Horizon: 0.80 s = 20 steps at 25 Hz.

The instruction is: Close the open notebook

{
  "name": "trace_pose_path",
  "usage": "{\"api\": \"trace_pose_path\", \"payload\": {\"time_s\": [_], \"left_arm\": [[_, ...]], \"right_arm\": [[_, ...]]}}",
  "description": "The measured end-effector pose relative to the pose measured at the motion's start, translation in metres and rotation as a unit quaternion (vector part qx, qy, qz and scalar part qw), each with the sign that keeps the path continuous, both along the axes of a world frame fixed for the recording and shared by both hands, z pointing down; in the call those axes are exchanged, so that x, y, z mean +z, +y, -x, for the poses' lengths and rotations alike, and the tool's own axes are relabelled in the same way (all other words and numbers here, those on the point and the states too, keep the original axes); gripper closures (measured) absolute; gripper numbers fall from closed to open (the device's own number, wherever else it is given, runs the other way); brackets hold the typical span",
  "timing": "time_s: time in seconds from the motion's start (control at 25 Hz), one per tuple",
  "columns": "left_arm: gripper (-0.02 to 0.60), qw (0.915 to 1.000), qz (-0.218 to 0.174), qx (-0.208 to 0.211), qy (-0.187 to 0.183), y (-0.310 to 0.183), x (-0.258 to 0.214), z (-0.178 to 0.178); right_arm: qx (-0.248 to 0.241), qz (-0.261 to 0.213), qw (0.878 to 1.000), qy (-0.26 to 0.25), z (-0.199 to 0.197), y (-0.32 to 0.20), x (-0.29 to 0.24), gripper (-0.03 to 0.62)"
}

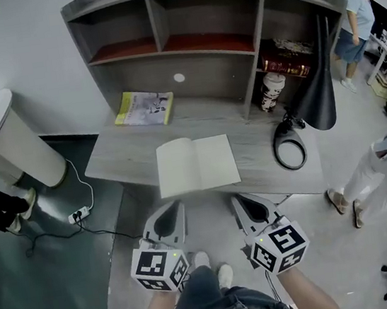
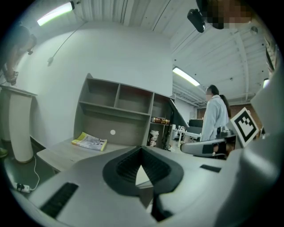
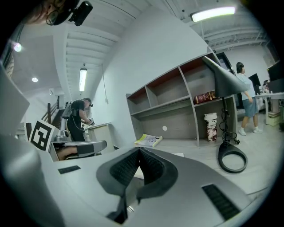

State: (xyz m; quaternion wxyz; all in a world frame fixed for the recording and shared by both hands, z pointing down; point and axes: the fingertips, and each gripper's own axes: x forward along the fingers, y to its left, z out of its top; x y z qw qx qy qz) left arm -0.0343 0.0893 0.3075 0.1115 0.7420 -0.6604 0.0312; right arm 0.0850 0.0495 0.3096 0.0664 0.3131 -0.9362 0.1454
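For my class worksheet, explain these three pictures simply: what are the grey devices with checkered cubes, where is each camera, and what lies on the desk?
No robot: a person holds a two-jaw tool in each hand, the left gripper and the right gripper. The head view looks down from a camera on the person's head; the other two cameras ride on the grippers. On the desk are an open notebook, a yellow booklet and a black lamp. Both grippers' jaws are together, holding nothing.

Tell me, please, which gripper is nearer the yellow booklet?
Left. The left gripper hangs almost straight in front of the yellow booklet; the right gripper hangs farther off to the right.
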Motion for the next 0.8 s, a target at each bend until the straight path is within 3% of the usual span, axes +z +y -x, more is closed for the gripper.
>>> {"api": "trace_pose_path", "payload": {"time_s": [0.4, 0.8], "left_arm": [[0.571, 0.9999, 0.009, -0.007, 0.012, -0.050, 0.016, 0.039], [0.571, 0.9998, 0.010, -0.003, 0.015, -0.120, 0.021, 0.094]], "right_arm": [[0.007, 0.016, 1.000, 0.009, 0.027, -0.046, 0.014, 0.586], [0.017, 0.023, 0.999, 0.021, 0.079, -0.114, 0.023, 0.586]]}}
